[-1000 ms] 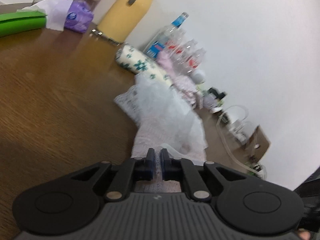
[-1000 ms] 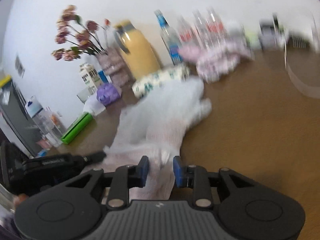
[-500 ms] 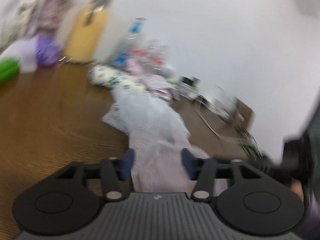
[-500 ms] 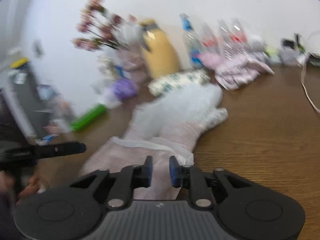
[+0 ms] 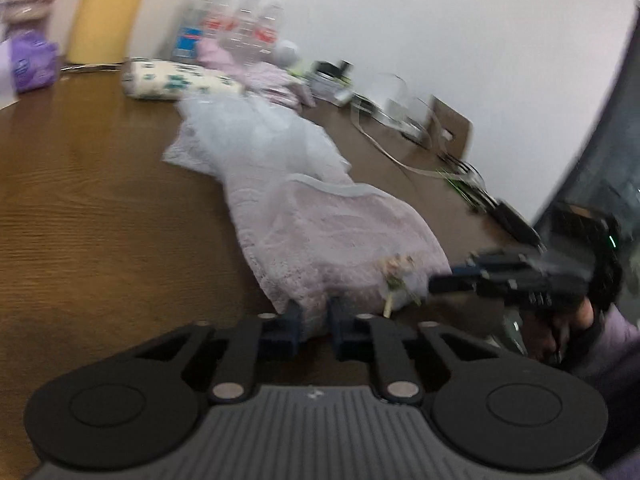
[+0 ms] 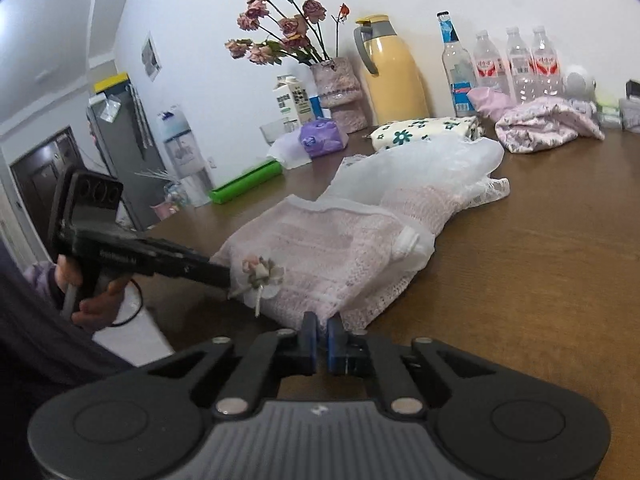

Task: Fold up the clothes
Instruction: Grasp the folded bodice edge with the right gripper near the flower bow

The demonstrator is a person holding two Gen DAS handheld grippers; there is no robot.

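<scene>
Pink lace dress (image 6: 320, 248) folded on brown table (image 6: 540, 260), white tulle skirt toward 12 o'clock. Left gripper (image 5: 312, 322) just closed, pinching near hem; right gripper (image 6: 322, 334) clamped narrow on hem at 6 o'clock.

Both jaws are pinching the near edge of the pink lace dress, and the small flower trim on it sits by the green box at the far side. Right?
Not quite. The flower trim sits at the pink lace dress's near edge, beside the left gripper, far from the green box, as the right wrist view shows. Both jaws do pinch that edge.
</scene>
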